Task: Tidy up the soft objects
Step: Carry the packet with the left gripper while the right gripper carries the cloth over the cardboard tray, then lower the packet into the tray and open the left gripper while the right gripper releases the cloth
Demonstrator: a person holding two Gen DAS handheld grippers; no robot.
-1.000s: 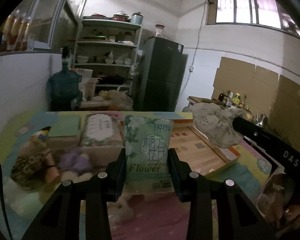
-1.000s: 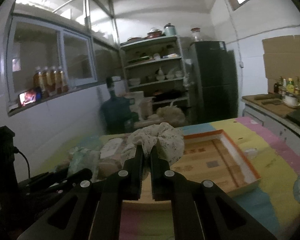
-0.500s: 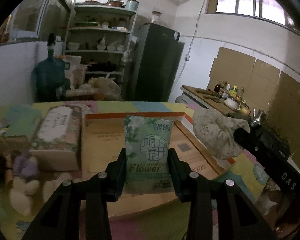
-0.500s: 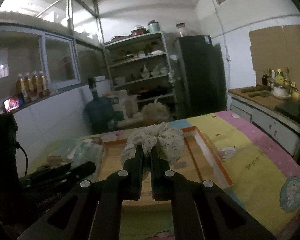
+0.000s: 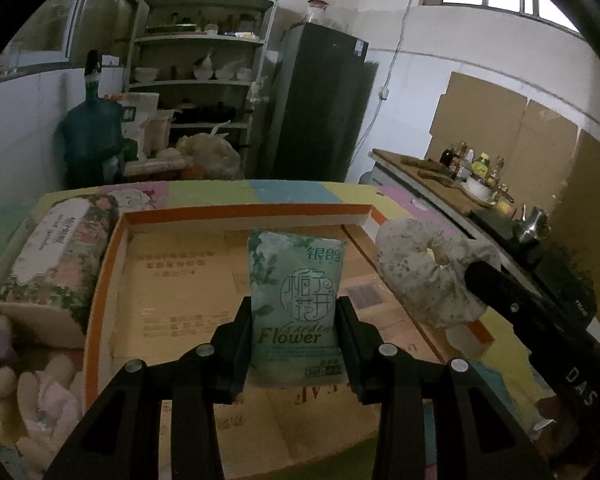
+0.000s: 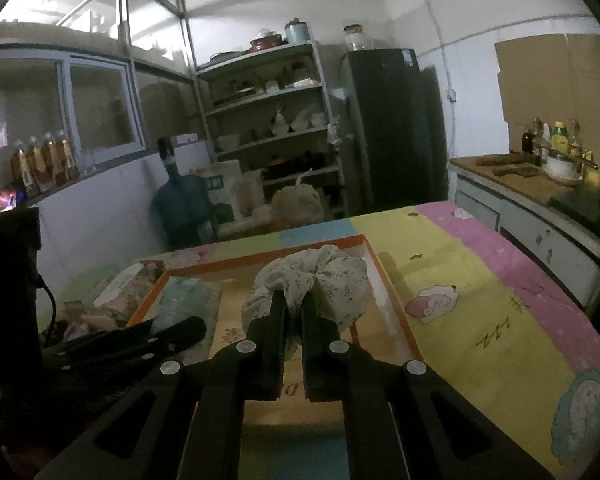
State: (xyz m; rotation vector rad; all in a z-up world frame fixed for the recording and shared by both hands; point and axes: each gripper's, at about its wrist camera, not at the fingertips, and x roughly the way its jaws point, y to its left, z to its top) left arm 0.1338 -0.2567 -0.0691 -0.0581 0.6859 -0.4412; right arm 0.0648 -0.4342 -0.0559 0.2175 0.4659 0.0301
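Both grippers have come forward over the cardboard tray (image 5: pixel 228 216) since a second ago; before, the tray lay further off and more to the right in the left wrist view, and now it fills the middle.

At the left, the left gripper (image 5: pixel 296 336) holds a green tissue pack (image 5: pixel 298 300) upright between its two fingers, which press on the lower sides of the pack. On the pack the word "Flower" can be read. It hangs above the tray floor, near the middle of the tray.

At the right, the right gripper (image 6: pixel 294 320) has its fingers almost closed, pinching a floral fabric scrunchie (image 6: pixel 312 280). The cloth bulges out above and around the fingertips. In the left wrist view the same scrunchie (image 5: pixel 428 276) is over the right edge of the tray, with the black right gripper body behind it.

Just beside the tray's left wall lies a floral tissue box (image 5: pixel 56 256) on the colourful table mat (image 6: pixel 480 300). Nearer to the camera, at the left bottom, are some pale soft toys (image 5: pixel 28 392), partly blurred.

Behind the table stand a metal shelf rack (image 6: pixel 272 128) with dishes, a dark refrigerator (image 6: pixel 392 128) and a blue water jug (image 5: pixel 92 136).
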